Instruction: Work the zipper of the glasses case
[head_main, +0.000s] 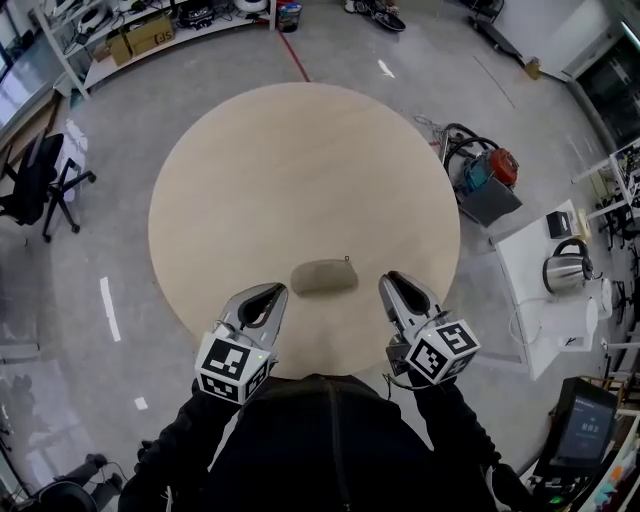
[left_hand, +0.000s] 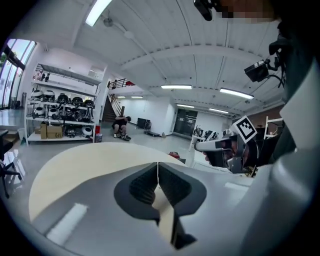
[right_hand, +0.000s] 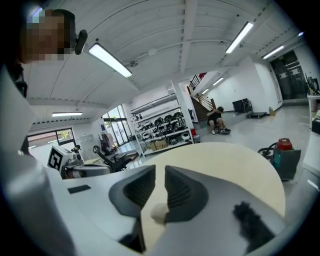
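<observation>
Head view: left hand-held gripper (head_main: 272, 291) closed, empty

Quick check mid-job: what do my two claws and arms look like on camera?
The left claw and right claw are matching pale grey shells that taper toward the tips, lined inside with dark ribbed pads. Each carries a white cube printed with black square markers: the left cube and the right cube. The person's sleeves are black.

The case (head_main: 323, 276) is the only obstacle on my bench (head_main: 300, 170), lying between my left tool (head_main: 272, 291) and right tool (head_main: 391, 279); beyond it lies open room.
</observation>
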